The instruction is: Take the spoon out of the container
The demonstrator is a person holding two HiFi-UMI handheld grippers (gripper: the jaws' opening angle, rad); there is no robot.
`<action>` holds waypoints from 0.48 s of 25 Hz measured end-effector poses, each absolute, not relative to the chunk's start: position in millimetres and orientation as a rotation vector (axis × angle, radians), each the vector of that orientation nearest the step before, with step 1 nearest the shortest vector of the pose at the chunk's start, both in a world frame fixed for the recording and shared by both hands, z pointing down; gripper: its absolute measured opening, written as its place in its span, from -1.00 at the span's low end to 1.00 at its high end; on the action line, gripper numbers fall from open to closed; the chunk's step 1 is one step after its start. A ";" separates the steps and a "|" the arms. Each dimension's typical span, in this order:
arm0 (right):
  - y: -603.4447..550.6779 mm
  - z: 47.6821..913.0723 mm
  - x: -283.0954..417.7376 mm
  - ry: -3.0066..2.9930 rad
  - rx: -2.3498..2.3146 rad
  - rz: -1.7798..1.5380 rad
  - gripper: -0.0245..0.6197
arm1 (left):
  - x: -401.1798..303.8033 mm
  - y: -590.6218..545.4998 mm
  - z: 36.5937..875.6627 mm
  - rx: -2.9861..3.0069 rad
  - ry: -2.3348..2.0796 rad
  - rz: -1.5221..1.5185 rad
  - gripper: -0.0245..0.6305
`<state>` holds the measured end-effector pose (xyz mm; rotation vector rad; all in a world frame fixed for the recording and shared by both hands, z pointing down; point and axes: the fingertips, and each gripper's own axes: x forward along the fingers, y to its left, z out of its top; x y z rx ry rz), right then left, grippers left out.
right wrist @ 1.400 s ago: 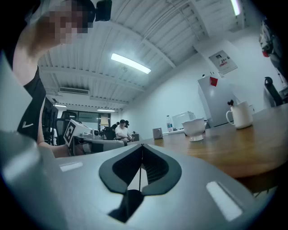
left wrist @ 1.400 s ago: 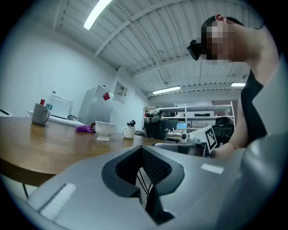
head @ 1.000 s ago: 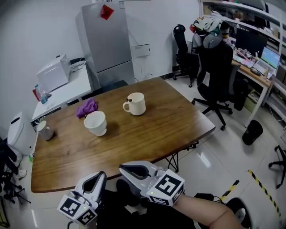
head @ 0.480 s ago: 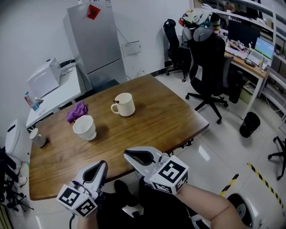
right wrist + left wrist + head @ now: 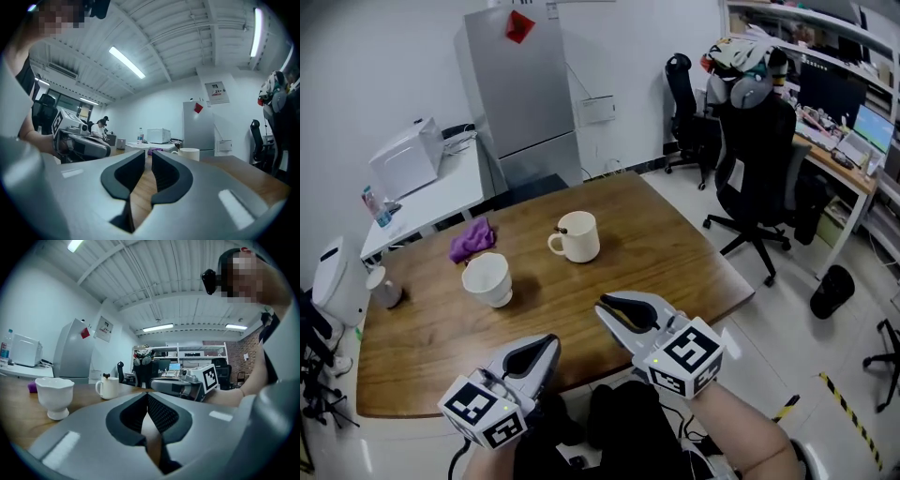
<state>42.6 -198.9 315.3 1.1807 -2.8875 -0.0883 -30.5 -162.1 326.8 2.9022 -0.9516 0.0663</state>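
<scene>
A white mug (image 5: 577, 237) stands near the middle of the wooden table (image 5: 656, 253), and the dark end of a spoon (image 5: 562, 228) sticks up over its rim. The mug (image 5: 110, 387) and spoon (image 5: 106, 376) also show in the left gripper view, far ahead. My left gripper (image 5: 544, 343) hovers at the table's near edge, shut and empty. To its right, my right gripper (image 5: 611, 306) is over the near edge too; its jaws are opening, a narrow gap shows, and nothing is between them. In the right gripper view the mug (image 5: 189, 153) sits well beyond the fingertips (image 5: 140, 154).
A white footed cup (image 5: 487, 278) stands left of the mug, with a purple cloth (image 5: 472, 240) behind it. A small grey cup (image 5: 386, 292) sits at the table's left end. A black office chair (image 5: 759, 155) stands at the right, and a grey fridge (image 5: 516, 84) stands behind the table.
Both grippers have come forward and up to the table's near edge. The right gripper's jaws have parted slightly. The mug and cup have not moved on the table.
</scene>
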 end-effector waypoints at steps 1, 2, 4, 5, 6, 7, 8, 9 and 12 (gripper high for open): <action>-206.0 313.1 48.2 -2.872 1.196 -0.101 -0.78 | -26.6 -165.6 325.5 2.902 -0.948 0.064 -0.88; -213.6 310.6 53.0 -2.855 1.211 -0.113 -0.78 | -23.2 -169.2 323.9 2.901 -0.944 0.063 -0.88; -229.3 304.9 59.4 -2.819 1.232 -0.146 -0.77 | -18.0 -176.4 320.8 2.903 -0.937 0.066 -0.86; -237.3 302.2 60.8 -2.798 1.236 -0.169 -0.76 | -15.8 -180.0 319.5 2.905 -0.934 0.069 -0.85; -245.2 300.3 61.2 -2.775 1.232 -0.190 -0.75 | -13.7 -183.5 318.7 2.907 -0.931 0.068 -0.81; -252.4 299.4 60.9 -2.750 1.223 -0.208 -0.73 | -11.3 -186.5 318.4 2.907 -0.926 0.064 -0.78; -259.1 299.1 60.1 -2.726 1.210 -0.225 -0.71 | -8.7 -189.1 318.7 2.905 -0.920 0.059 -0.77; -265.1 299.0 59.0 -2.704 1.196 -0.241 -0.70 | -6.1 -191.5 319.5 2.903 -0.913 0.056 -0.76; -280.8 299.5 53.3 -2.648 1.159 -0.288 -0.67 | -0.6 -197.7 324.2 2.894 -0.892 0.065 -0.75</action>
